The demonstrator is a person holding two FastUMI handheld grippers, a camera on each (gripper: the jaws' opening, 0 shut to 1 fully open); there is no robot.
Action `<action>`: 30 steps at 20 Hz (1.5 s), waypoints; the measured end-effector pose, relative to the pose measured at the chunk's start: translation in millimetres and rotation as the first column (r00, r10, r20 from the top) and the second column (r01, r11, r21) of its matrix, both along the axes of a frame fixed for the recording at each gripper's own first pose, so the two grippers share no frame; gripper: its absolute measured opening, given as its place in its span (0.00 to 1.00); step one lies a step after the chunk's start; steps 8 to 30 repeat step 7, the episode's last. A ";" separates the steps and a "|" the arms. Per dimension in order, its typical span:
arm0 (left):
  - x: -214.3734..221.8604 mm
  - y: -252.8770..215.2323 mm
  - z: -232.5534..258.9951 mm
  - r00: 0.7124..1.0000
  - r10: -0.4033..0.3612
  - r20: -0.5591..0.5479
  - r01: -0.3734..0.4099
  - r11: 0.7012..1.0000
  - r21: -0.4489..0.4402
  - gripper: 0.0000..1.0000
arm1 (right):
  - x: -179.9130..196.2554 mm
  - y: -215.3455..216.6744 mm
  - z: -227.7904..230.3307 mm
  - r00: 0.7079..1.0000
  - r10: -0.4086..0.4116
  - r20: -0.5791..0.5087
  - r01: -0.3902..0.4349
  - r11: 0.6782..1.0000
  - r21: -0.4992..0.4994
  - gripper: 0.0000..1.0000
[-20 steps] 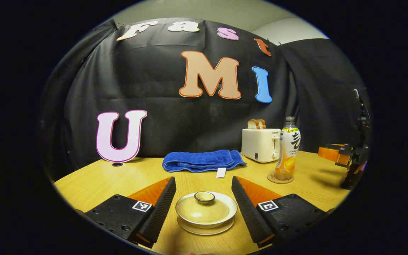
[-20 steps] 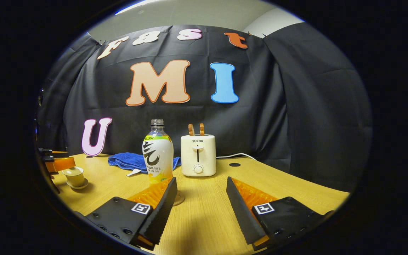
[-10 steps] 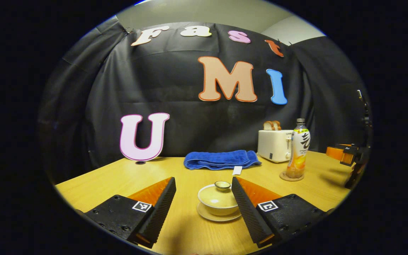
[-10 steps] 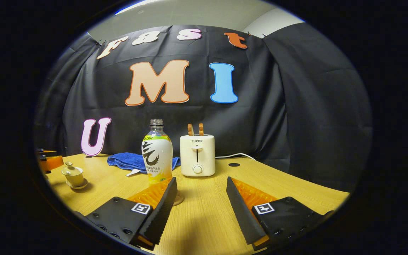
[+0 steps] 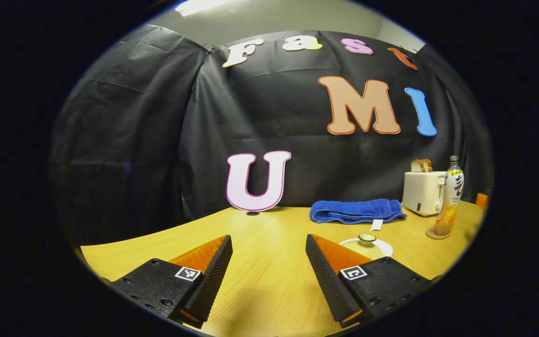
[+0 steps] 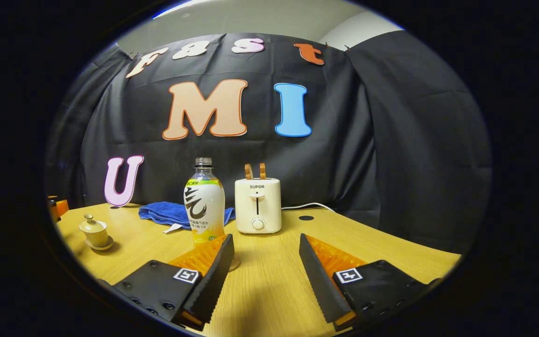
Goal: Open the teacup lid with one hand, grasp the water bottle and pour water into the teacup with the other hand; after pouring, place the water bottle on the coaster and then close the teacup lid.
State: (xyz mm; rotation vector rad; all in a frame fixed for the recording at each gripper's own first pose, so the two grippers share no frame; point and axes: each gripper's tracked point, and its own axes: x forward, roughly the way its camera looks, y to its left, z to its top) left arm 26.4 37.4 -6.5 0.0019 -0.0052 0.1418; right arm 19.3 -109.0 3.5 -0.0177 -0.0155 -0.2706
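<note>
Right gripper view: the teacup (image 6: 94, 230) stands on its saucer near the left edge of the table (image 6: 269, 290), with the lid seated on it. The water bottle (image 6: 204, 204) stands upright near the middle of the table, toward the back edge, uncapped, its base partly hidden behind the left finger of the right gripper (image 6: 264, 262). The coaster (image 6: 235, 264) shows as a sliver under the bottle, beside that finger. The right gripper is released: its 2 fingers are spread wide, nothing lies between them, and bare tabletop fills the gap.

Left gripper view: the teacup (image 5: 367, 244) shows its lid knob and rim just above the right finger of the left gripper (image 5: 268, 262), partly hidden behind it. The left gripper is also released, with 2 fingers spread wide and nothing held. The water bottle (image 5: 448, 198) stands on the coaster (image 5: 436, 234) near the right edge of the table (image 5: 260, 243).

A toaster (image 6: 257, 205) with 2 bread slices in its slots stands just right of the bottle, close to the back edge. A folded blue towel (image 6: 172, 214) lies behind and left of the bottle, along the back edge.
</note>
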 end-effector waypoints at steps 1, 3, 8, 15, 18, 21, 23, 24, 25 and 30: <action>-0.5 -1.5 0.4 1.000 0.001 0.000 -0.001 1.000 -0.001 0.92 | 0.2 -0.4 0.2 1.000 -0.001 0.000 0.001 1.000 0.000 0.89; -0.7 -0.7 0.2 1.000 0.004 -0.001 -0.004 1.000 -0.001 0.92 | -0.2 -0.3 -0.5 1.000 -0.001 0.000 0.001 1.000 0.000 0.90; -1.9 5.6 0.1 0.999 0.036 0.000 -0.036 0.999 0.001 0.91 | 0.1 -0.8 -0.4 1.000 -0.004 0.001 0.004 1.000 0.000 0.87; -1.9 5.6 0.1 0.999 0.036 0.000 -0.036 0.999 0.001 0.91 | 0.1 -0.8 -0.4 1.000 -0.004 0.001 0.004 1.000 0.000 0.87; -1.9 5.6 0.1 0.999 0.036 0.000 -0.036 0.999 0.001 0.91 | 0.1 -0.8 -0.4 1.000 -0.004 0.001 0.004 1.000 0.000 0.87; -1.9 5.6 0.1 0.999 0.036 0.000 -0.036 0.999 0.001 0.91 | 0.1 -0.8 -0.4 1.000 -0.004 0.001 0.004 1.000 0.000 0.87; -1.9 5.6 0.1 0.999 0.036 0.000 -0.036 0.999 0.001 0.91 | 0.1 -0.8 -0.4 1.000 -0.004 0.001 0.004 1.000 0.000 0.87; -1.9 5.6 0.1 0.999 0.036 0.000 -0.036 0.999 0.001 0.91 | 0.1 -0.8 -0.4 1.000 -0.004 0.001 0.004 1.000 0.000 0.87; -1.9 5.6 0.1 0.999 0.036 0.000 -0.036 0.999 0.001 0.91 | 0.1 -0.8 -0.4 1.000 -0.004 0.001 0.004 1.000 0.000 0.87; -1.9 5.6 0.1 0.999 0.036 0.000 -0.036 0.999 0.001 0.91 | 0.1 -0.8 -0.4 1.000 -0.004 0.001 0.004 1.000 0.000 0.87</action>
